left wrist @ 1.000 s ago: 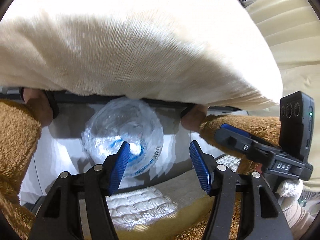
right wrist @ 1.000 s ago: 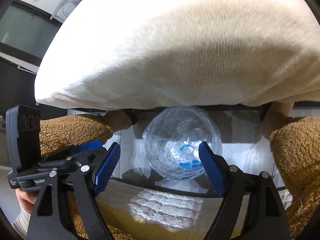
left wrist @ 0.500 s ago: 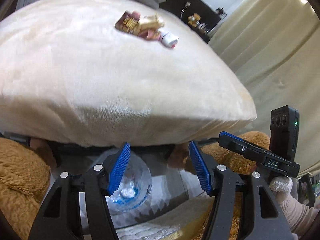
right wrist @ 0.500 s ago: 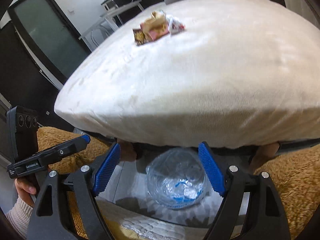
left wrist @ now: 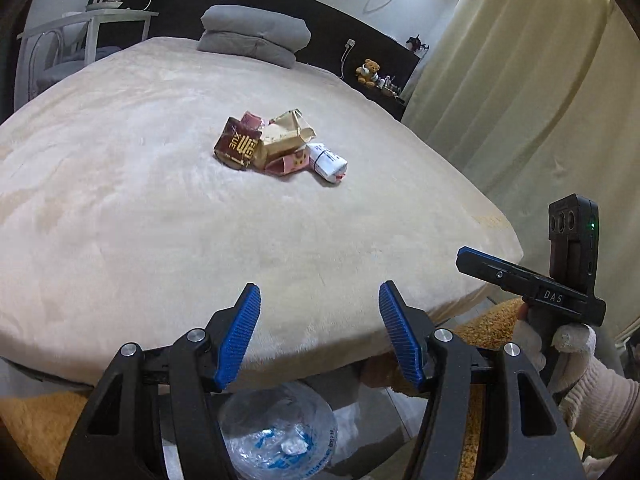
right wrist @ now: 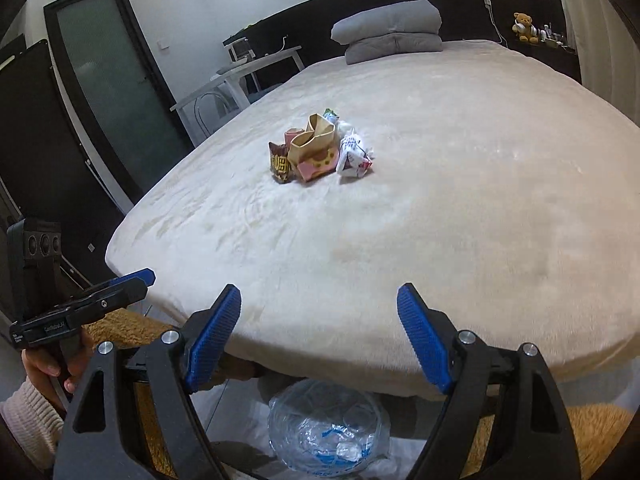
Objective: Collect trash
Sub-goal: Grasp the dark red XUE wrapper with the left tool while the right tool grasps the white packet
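A small pile of trash lies in the middle of the cream bed (left wrist: 120, 208): a brown wrapper (left wrist: 237, 148), a crumpled tan paper bag (left wrist: 286, 136) and a white wrapper (left wrist: 328, 162). The pile also shows in the right wrist view (right wrist: 318, 152). My left gripper (left wrist: 320, 336) is open and empty, at the bed's near edge, well short of the pile. My right gripper (right wrist: 320, 340) is open and empty beside it. A bin lined with a clear plastic bag (left wrist: 280, 432) stands on the floor below the bed edge, also in the right wrist view (right wrist: 328, 428).
Grey pillows (left wrist: 254, 38) lie at the head of the bed. A white desk (right wrist: 240, 76) and a dark door (right wrist: 116, 76) are at the left. Curtains (left wrist: 520, 100) hang at the right. A brown fluffy rug (right wrist: 600, 432) lies on the floor beside the bin.
Both grippers have tilted up from the bin below the bed edge to look across the bed top. The trash pile has come into view. Both stay open.
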The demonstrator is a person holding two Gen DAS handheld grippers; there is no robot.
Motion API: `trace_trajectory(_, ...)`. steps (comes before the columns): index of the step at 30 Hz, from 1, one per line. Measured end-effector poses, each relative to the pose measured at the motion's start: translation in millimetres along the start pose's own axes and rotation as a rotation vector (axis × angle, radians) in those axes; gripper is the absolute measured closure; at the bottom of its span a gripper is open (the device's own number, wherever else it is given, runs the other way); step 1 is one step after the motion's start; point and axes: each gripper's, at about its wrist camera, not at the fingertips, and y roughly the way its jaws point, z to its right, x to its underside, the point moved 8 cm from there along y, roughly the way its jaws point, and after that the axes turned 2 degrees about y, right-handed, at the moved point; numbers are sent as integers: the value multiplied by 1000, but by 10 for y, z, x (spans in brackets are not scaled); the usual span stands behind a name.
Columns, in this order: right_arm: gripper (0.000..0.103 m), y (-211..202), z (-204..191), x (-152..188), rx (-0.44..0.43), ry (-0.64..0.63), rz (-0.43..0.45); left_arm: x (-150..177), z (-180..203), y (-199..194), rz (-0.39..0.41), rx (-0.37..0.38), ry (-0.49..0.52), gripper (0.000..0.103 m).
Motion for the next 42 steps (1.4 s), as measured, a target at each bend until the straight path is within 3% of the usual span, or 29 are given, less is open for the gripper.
trace_trajectory(3, 23, 205, 51, -215, 10, -21, -2, -231, -124, 134, 1, -20, 24, 42)
trace_trajectory(5, 23, 337, 103, -342, 17, -30, -6, -372, -226, 227, 7, -40, 33, 35)
trace_trajectory(14, 23, 1022, 290, -870, -15, -4, -65, -942, -563, 865, -42, -97, 136, 34)
trace_trajectory(24, 26, 1584, 468, -1193, -63, 49, -132, -1290, -964, 1531, -88, -131, 219, 34)
trace_trajectory(26, 27, 1664, 495, -1213, -78, 58, -149, -1330, -994, 1644, -98, -131, 235, 22)
trace_trajectory(28, 28, 1730, 520, -1228, -91, 71, -163, -1352, -1018, 1733, -104, -120, 250, 21)
trace_trajectory(34, 39, 1844, 571, -1219, -132, 99, -199, -1384, -1091, 1958, -130, -122, 281, 21)
trace_trajectory(37, 54, 1852, 593, -1194, -142, 116, -212, -1375, -1115, 2021, -143, -104, 287, 21)
trace_trajectory(39, 63, 1832, 596, -1190, -152, 113, -215, -1367, -1130, 2050, -151, -91, 283, 22)
trace_trajectory(41, 63, 1799, 581, -1189, -149, 97, -210, -1343, -1130, 2073, -166, -86, 290, 44)
trace_trajectory(42, 64, 1799, 571, -1197, -147, 95, -209, -1330, -1134, 2087, -174, -97, 299, 46)
